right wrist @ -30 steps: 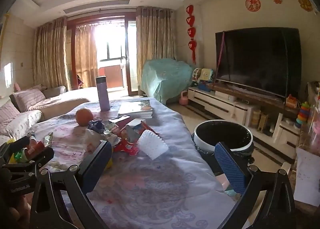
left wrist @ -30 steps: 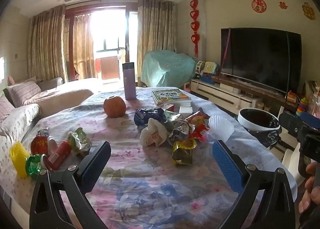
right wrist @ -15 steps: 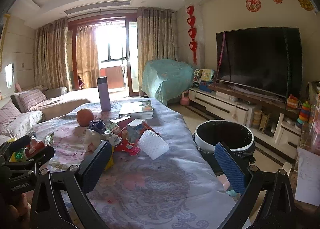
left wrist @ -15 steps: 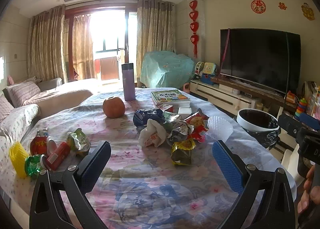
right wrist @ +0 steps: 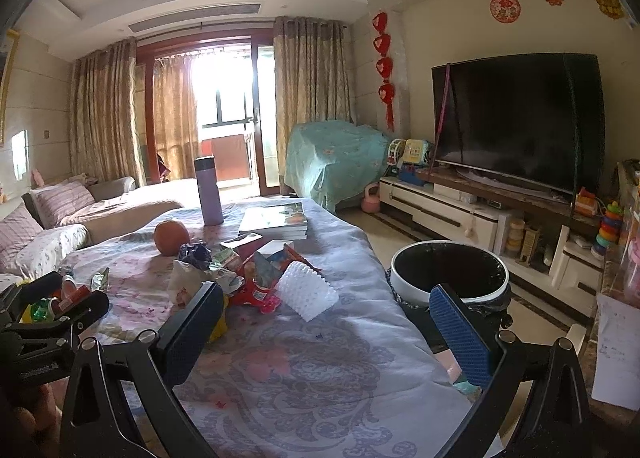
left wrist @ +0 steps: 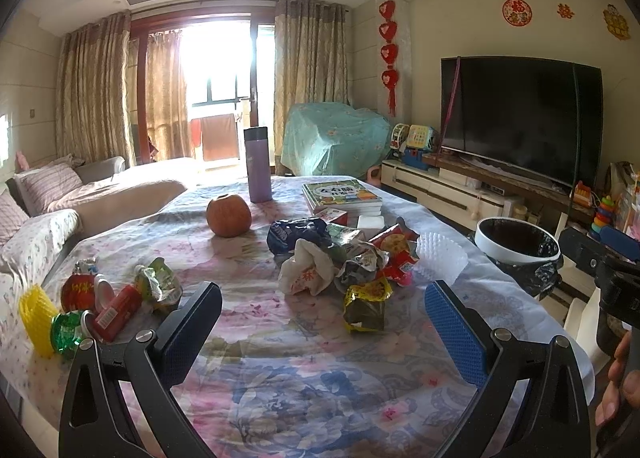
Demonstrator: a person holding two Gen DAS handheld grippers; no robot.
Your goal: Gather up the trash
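Observation:
A pile of crumpled snack wrappers [left wrist: 352, 262] lies mid-table on the floral cloth; it also shows in the right wrist view [right wrist: 240, 278]. A white foam fruit net [left wrist: 440, 258] lies at its right, also seen in the right wrist view [right wrist: 308, 292]. More trash, a red tube, green wrapper and yellow net [left wrist: 92, 306], lies at the left. A white bin with a black liner [right wrist: 448, 272] stands on the floor right of the table, also in the left wrist view [left wrist: 518, 244]. My left gripper [left wrist: 320, 322] is open and empty, short of the pile. My right gripper [right wrist: 324, 322] is open and empty above the table.
An orange [left wrist: 228, 214], a purple flask [left wrist: 258, 164] and a stack of books [left wrist: 340, 196] stand at the table's far end. A sofa [left wrist: 60, 198] runs along the left. A TV [right wrist: 516, 118] on a low cabinet lines the right wall.
Both grippers have drifted very slightly; the views are nearly the same. Both stay open and empty.

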